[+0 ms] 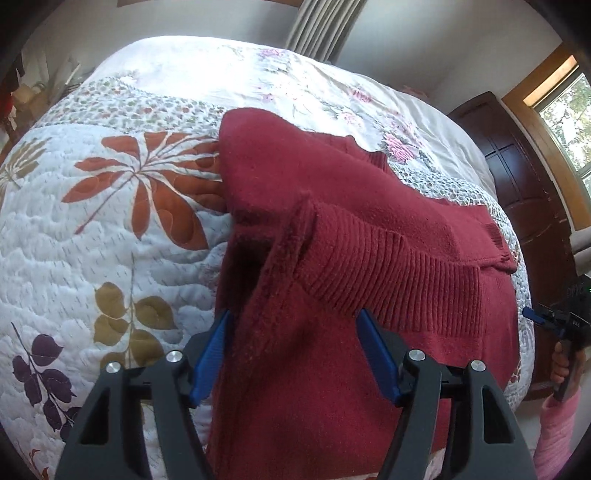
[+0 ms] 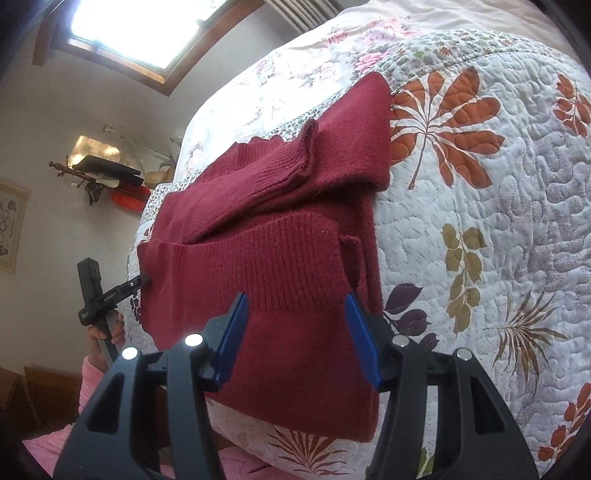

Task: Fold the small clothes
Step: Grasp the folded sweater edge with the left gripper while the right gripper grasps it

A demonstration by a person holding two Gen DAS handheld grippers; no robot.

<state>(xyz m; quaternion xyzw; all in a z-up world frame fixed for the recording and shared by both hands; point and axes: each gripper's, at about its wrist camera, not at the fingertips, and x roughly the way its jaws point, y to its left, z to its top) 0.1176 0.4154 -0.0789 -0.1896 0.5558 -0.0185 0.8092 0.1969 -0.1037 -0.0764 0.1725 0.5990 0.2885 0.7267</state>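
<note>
The left gripper (image 1: 295,350) hangs over the near edge of a dark red sweater (image 1: 369,229), its blue fingers (image 1: 212,354) spread wide and holding nothing. The right gripper (image 2: 295,332) is likewise wide open and empty above the same sweater, which lies partly folded on a leaf-patterned quilt (image 2: 498,229), a ribbed cuff (image 2: 280,162) turned up on top

Daylight came from a blown-out window (image 2: 147,33) up and left of the right tongs (image 2: 295,332). Fisheye curvature bent the bed (image 1: 92,240); corners darkened, focus stayed sharp.
</note>
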